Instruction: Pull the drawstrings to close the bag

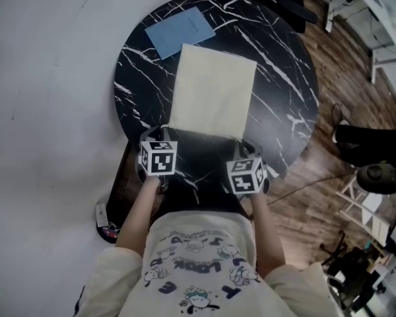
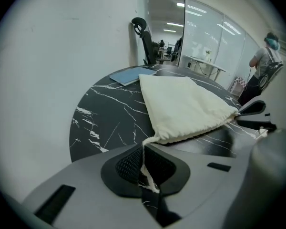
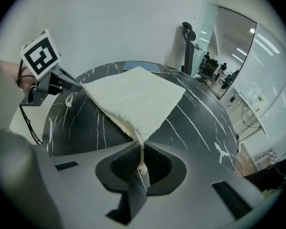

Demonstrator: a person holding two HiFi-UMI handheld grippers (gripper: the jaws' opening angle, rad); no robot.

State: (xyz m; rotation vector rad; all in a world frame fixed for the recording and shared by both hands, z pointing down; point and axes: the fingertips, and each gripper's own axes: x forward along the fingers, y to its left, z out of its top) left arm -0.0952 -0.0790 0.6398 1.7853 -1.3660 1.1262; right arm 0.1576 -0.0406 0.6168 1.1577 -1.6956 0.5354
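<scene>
Cream cloth makes up the drawstring bag (image 1: 212,92), which lies flat near the middle of a round black table (image 1: 277,78) with white marble veining, seen from the head view. A blue sheet (image 1: 179,32) lies at the bag's far left corner and meets it. The left gripper (image 1: 156,136) sits at the bag's near left corner and the right gripper (image 1: 245,145) at its near right corner. Each carries a marker cube, and the person's bare forearms reach in from the near side of the bag.

In the left gripper view, the jaws are pressed together on the left drawstring (image 2: 144,162), a thin white cord. It runs straight from between the black pads up to the bag's nearest corner, where the cloth bunches slightly. The right gripper shows at the bag's other near corner, touching it. Beyond the bag stand an office chair (image 2: 144,38) and a glass wall.

In the right gripper view, the jaws are likewise closed tight on the right drawstring (image 3: 142,160), which rises from between the pads to the bag's nearest corner. The bag's open edge is puckered along its near side. The left gripper grips the far end of that same edge.
</scene>
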